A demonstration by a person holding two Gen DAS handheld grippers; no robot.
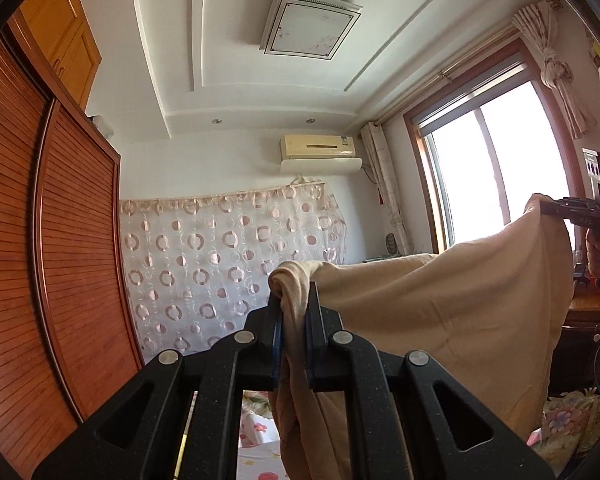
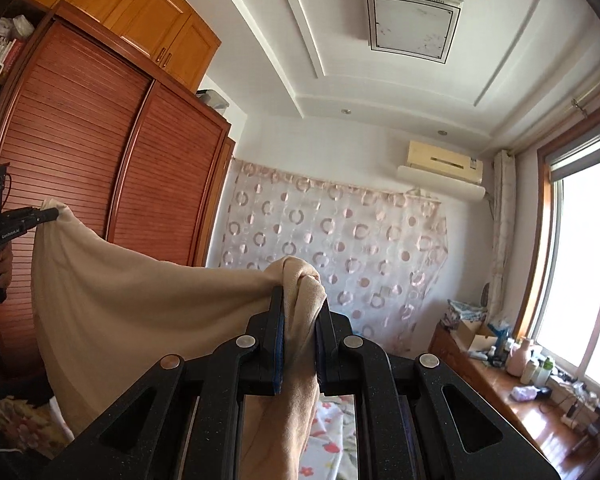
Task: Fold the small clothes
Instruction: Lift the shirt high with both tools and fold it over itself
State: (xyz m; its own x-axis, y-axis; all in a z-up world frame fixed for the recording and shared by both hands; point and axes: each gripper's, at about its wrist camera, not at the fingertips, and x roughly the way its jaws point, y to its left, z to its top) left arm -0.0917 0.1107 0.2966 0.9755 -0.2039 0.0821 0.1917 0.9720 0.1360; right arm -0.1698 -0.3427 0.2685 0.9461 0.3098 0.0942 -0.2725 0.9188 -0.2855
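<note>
While both grippers point level into the room, a beige cloth (image 1: 440, 312) hangs stretched in the air between them, each claw clamped on one bunched corner. The left gripper (image 1: 294, 320) has its two black fingers (image 1: 274, 332) pressed together on a twisted wad of fabric that pokes out past the tips and also trails down between the fingers toward the flowered bedsheet (image 1: 256, 436) below. From that wad the cloth sweeps right and upward to the right gripper (image 1: 548, 205), seen at the right edge of the left view, where a hand (image 1: 598, 256) grips its handle and its tips pinch the far corner. In the right view the same arrangement is mirrored: the right gripper (image 2: 300, 320) is closed on a knot of cloth (image 2: 140, 320) sitting just above and between its fingers (image 2: 276, 332), with a fold dropping down through the gap. The fabric then runs left, sagging in a shallow curve along its top edge, up to the left gripper (image 2: 54, 213), whose tips hold the other corner in front of the wardrobe (image 2: 80, 152). The lower part of the cloth hangs loose below the line between the two claws. Behind it are a patterned curtain (image 2: 340, 248), an air conditioner (image 2: 444, 162) and a window (image 2: 580, 260).
</note>
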